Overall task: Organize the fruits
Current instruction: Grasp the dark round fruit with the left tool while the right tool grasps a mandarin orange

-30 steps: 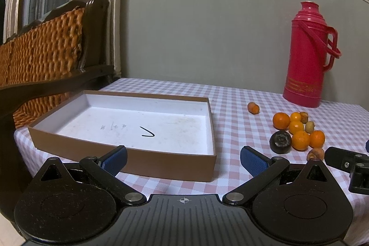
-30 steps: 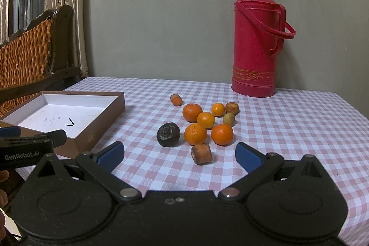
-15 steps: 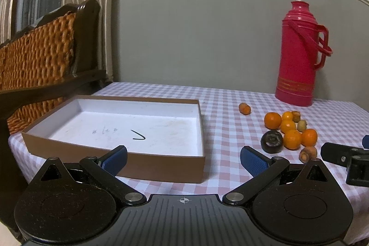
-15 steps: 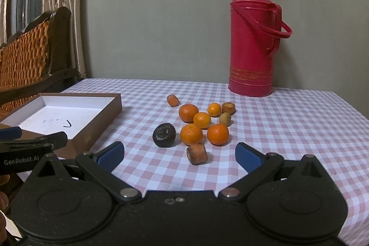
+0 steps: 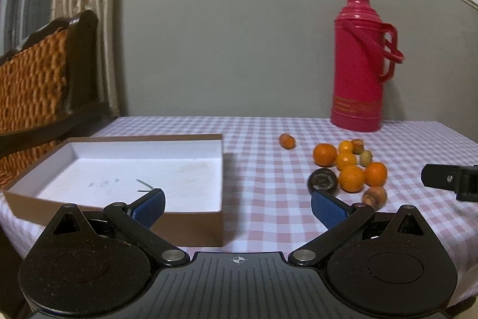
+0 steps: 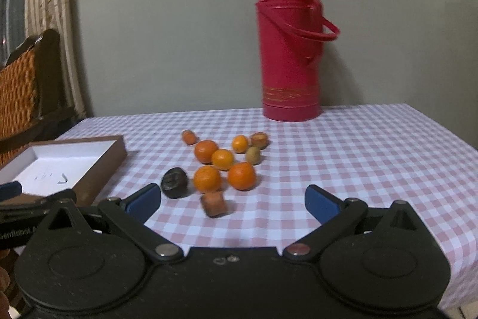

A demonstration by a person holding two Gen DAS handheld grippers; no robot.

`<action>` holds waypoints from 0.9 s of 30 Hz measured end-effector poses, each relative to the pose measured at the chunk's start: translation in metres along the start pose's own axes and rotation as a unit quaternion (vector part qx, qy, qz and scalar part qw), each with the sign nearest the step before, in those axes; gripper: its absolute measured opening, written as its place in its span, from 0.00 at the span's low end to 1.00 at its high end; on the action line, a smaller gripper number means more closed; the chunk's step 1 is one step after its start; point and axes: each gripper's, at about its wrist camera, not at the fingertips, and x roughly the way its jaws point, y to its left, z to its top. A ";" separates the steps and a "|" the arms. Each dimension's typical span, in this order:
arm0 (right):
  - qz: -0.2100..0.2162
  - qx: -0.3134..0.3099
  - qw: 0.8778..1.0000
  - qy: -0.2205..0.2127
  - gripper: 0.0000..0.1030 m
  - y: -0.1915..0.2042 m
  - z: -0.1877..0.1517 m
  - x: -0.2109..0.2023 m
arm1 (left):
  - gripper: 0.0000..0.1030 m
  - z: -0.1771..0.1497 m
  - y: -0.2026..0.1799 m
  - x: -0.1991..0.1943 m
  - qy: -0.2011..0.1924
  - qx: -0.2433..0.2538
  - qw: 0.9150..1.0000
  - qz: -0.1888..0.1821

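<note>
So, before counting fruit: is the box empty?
Empty. The box shows only its white floor with pen marks; every fruit lies on the tablecloth.

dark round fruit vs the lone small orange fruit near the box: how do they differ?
The dark, almost black round fruit is larger than the lone small oblong orange fruit. The dark one lies near the cameras beside the cluster of oranges; the small one lies farther back, apart from it. Both rest on the checked tablecloth, outside the brown cardboard box.

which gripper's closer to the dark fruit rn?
Right. The right gripper faces the pile, dark fruit just beyond its left finger. The left gripper sits further left, fronting the box.
</note>
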 end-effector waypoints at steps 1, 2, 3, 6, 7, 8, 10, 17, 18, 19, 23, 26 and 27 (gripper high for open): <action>0.001 0.006 1.000 0.003 0.93 -0.003 0.000 0.001 | 1.00 0.001 -0.003 0.002 0.002 0.004 1.000 -0.004; 0.005 0.010 1.000 0.008 0.90 -0.006 0.001 0.002 | 1.00 0.002 -0.005 0.005 0.005 0.007 1.000 -0.008; 0.007 0.015 1.000 0.014 0.86 -0.009 0.001 0.005 | 1.00 0.003 -0.007 0.007 0.008 0.010 1.000 -0.014; 0.007 0.020 0.999 0.036 0.71 -0.014 0.002 0.015 | 1.00 0.005 -0.017 0.015 0.012 0.023 0.999 -0.024; 0.006 0.021 0.999 0.044 0.70 -0.016 0.002 0.018 | 1.00 0.006 -0.020 0.018 0.013 0.026 0.999 -0.026; 0.008 0.025 0.998 0.053 0.71 -0.018 0.003 0.022 | 1.00 0.007 -0.023 0.022 0.016 0.029 0.999 -0.030; 0.011 0.027 0.998 0.058 0.69 -0.021 0.006 0.028 | 0.99 0.009 -0.028 0.030 0.021 0.030 0.999 -0.034; 0.007 0.003 0.997 0.072 0.59 -0.024 0.020 0.059 | 0.84 0.017 -0.049 0.067 0.052 0.034 0.996 -0.060; 0.003 0.002 0.997 0.075 0.58 -0.025 0.021 0.065 | 0.83 0.018 -0.052 0.071 0.054 0.036 0.996 -0.063; 0.003 0.002 0.997 0.080 0.56 -0.026 0.022 0.070 | 0.81 0.018 -0.055 0.075 0.055 0.038 0.996 -0.067; 0.015 0.009 0.995 0.095 0.47 -0.030 0.026 0.091 | 0.75 0.019 -0.067 0.092 0.066 0.048 0.993 -0.080; 0.020 0.005 0.995 0.099 0.47 -0.028 0.029 0.103 | 0.75 0.019 -0.071 0.101 0.073 0.044 0.992 -0.088; 0.022 0.006 0.995 0.100 0.47 -0.028 0.030 0.107 | 0.75 0.019 -0.073 0.104 0.074 0.043 0.992 -0.090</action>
